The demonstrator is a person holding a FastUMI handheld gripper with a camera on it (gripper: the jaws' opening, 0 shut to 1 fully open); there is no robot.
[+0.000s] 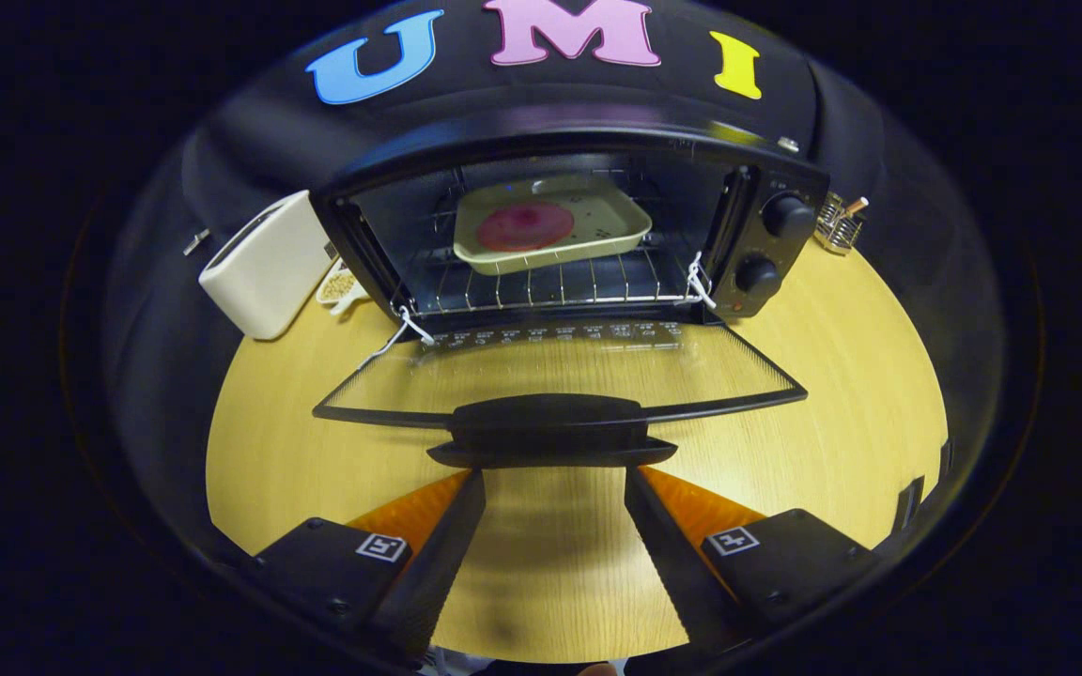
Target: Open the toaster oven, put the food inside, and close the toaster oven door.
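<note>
Currently the toaster oven stands at the back of the wooden counter, with its door dropped fully open and lying flat toward the tongs. The door is a glass pane in a dark frame; the counter grain shows through the glass. A dark door handle runs along the door's near edge.

Food: a round pinkish-red piece lies in a pale rectangular tray. The tray sits on the wire rack inside the oven cavity, toward the rack's back, turned slightly askew to the oven front.

On the oven's right-hand panel are two dark knobs, one above the other. White cords are tied at both lower corners of the oven mouth, where the door hinges.

Left of the oven: a cream-white boxy appliance, standing just beside the oven wall. Between it and the oven, a small pale dish holding something grainy; contents cannot be identified. Right of the oven, behind its corner, a small metal wire holder.

Tongs: spread wide, nothing between the fingers. The fingertips sit just short of the door handle, one toward each of its ends; whether they touch its underside cannot be told.
</note>
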